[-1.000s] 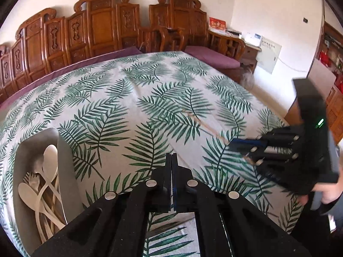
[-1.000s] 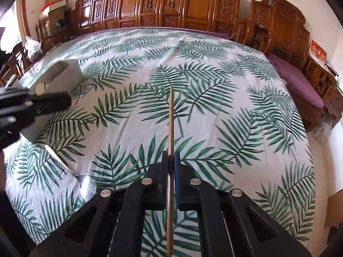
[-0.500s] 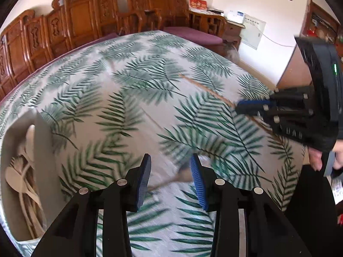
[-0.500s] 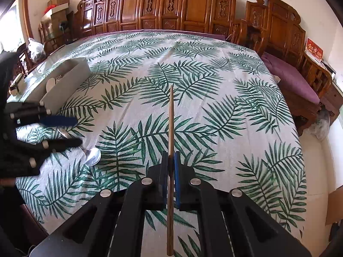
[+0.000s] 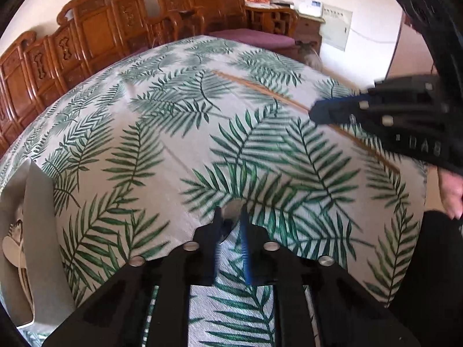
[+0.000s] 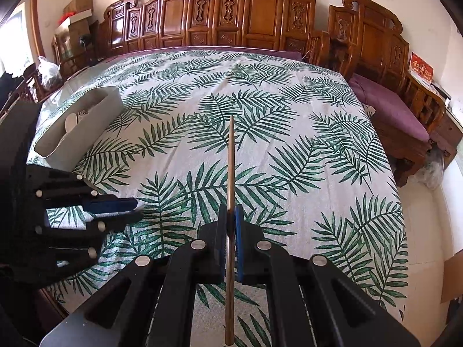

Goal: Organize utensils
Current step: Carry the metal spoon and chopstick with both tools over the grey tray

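Note:
My right gripper [image 6: 230, 212] is shut on a long wooden chopstick [image 6: 230, 162] that points forward above the leaf-print tablecloth; both also show in the left wrist view, the gripper [image 5: 321, 112] at right and the chopstick [image 5: 254, 86]. My left gripper [image 5: 231, 217] is low over the cloth, jaws part open around a metal spoon whose bowl [image 5: 233, 209] shows between the tips; whether they touch it is unclear. It shows at the left of the right wrist view [image 6: 127, 209]. A grey utensil bin [image 6: 78, 127] holds pale wooden spoons and forks [image 5: 13, 243].
The table [image 6: 289, 115] is covered by a white cloth with green palm leaves. Carved wooden chairs [image 6: 254, 20] line its far side, with a purple-cushioned bench [image 6: 387, 107] at right. The table's near edge [image 6: 72, 300] lies close below the grippers.
My left gripper opened, dropped toward the cloth and now has narrowed around the spoon's bowl. My right gripper kept its hold on the chopstick and rose a little.

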